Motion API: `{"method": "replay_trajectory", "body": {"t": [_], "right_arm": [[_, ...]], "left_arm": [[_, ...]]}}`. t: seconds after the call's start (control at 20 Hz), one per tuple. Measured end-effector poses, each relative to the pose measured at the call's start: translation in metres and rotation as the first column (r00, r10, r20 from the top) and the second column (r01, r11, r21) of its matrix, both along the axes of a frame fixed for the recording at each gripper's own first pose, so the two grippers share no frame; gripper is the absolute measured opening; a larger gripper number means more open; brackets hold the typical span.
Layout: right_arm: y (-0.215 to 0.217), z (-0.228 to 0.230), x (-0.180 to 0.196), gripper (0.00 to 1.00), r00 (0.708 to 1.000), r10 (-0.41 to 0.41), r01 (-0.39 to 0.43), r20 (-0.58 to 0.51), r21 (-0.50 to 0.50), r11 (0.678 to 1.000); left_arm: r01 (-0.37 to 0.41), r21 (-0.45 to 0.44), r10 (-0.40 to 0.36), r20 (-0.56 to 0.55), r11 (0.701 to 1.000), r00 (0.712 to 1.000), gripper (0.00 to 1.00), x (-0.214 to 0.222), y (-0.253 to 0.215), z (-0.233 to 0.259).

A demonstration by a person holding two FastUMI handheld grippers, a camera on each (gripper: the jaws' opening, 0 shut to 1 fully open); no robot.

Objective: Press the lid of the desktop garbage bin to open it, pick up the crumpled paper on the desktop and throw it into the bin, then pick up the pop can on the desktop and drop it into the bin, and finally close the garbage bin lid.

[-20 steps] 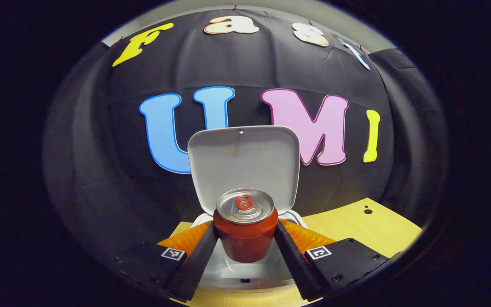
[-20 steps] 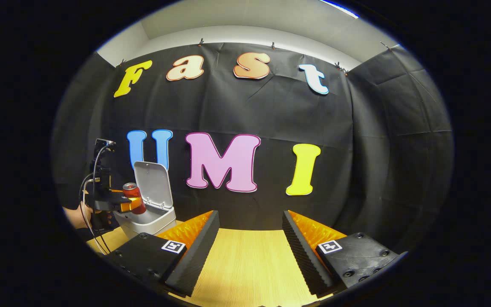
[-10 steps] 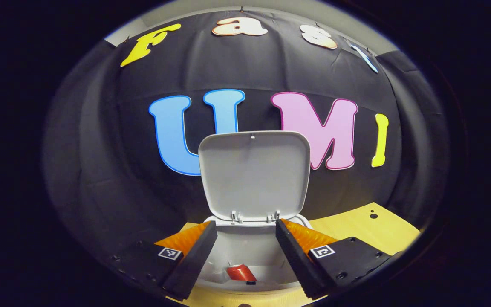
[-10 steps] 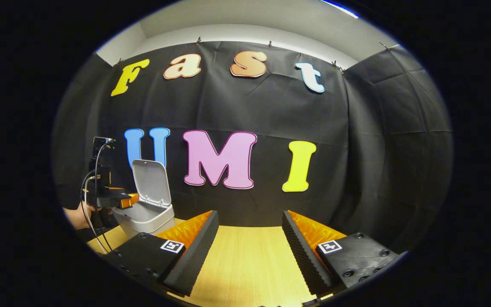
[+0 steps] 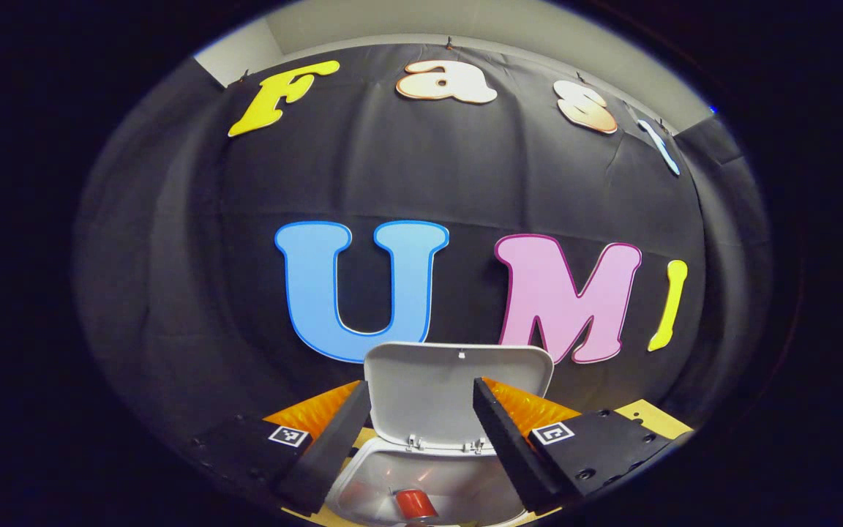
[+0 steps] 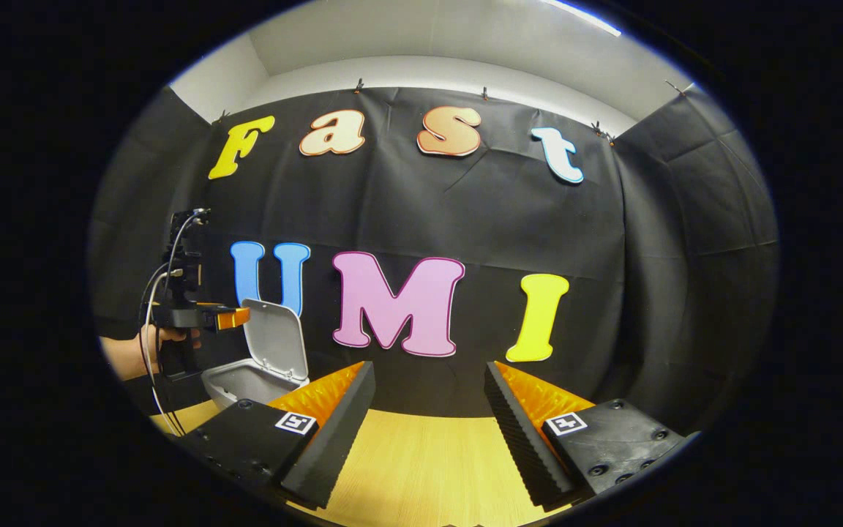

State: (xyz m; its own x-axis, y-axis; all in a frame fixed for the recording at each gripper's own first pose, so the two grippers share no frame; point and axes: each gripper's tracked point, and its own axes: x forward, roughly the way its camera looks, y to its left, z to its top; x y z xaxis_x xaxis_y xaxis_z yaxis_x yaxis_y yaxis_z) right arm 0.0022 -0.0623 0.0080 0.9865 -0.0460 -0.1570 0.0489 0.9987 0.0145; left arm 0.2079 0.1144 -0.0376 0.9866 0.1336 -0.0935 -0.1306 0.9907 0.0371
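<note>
Looking down your left gripper view first: the left gripper (image 5: 410, 446) has its fingers spread wide with nothing between them, hovering above the garbage bin (image 5: 363, 476). The lid (image 5: 458, 388) stands up on its hinge at the far side, so the mouth is wide open under you, and the pop can (image 5: 413, 503) is lying down inside at the bottom. No crumpled paper that I can make out, so I'd guess it's buried in there too, but can't tell for sure. Sitting that high makes sense to me, since you need to come over the top of the lid to push it shut.

Over in the right gripper view, your right gripper (image 6: 429, 432) is parked low over the desktop (image 6: 421, 468), fingers well apart and holding nothing, well off to the side of the bin (image 6: 246, 380). Seems like it's just staying out of the way. You can also see the left gripper (image 6: 227, 317) out there, a hand (image 6: 165, 340) on its grip, up near the lid's (image 6: 275, 344) top edge.

Only the lid close looks left to do.
</note>
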Motion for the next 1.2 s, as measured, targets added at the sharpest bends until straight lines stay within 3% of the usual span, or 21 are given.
{"method": "replay_trajectory", "body": {"t": [0.3, 0.6, 0.75, 1.2], "right_arm": [[0.006, -0.012, -0.001, 0.98, 1.0, 0.008, -0.008, -0.027, -0.005, 1.0], [-0.004, -0.036, -0.011, 0.98, 0.995, -0.03, 0.031, -0.092, 0.007, 0.999], [-0.012, -0.048, -0.014, 0.98, 0.991, -0.052, 0.055, -0.121, 0.02, 0.998], [-0.009, -0.053, -0.017, 0.98, 0.991, -0.048, 0.052, -0.122, 0.028, 0.998]], "left_arm": [[0.043, 0.075, -0.05, 0.095, 0.996, 0.994, 0.94, 0.033, -0.013, 0.035], [0.084, 0.075, -0.09, 0.076, 0.994, 0.993, 0.94, 0.077, -0.015, 0.027], [0.11, 0.053, -0.11, -0.002, 0.992, 0.994, 0.93, 0.089, -0.018, 0.006], [0.111, 0.021, -0.107, -0.121, 0.994, 0.987, 0.98, 0.033, -0.018, -0.008]]}}
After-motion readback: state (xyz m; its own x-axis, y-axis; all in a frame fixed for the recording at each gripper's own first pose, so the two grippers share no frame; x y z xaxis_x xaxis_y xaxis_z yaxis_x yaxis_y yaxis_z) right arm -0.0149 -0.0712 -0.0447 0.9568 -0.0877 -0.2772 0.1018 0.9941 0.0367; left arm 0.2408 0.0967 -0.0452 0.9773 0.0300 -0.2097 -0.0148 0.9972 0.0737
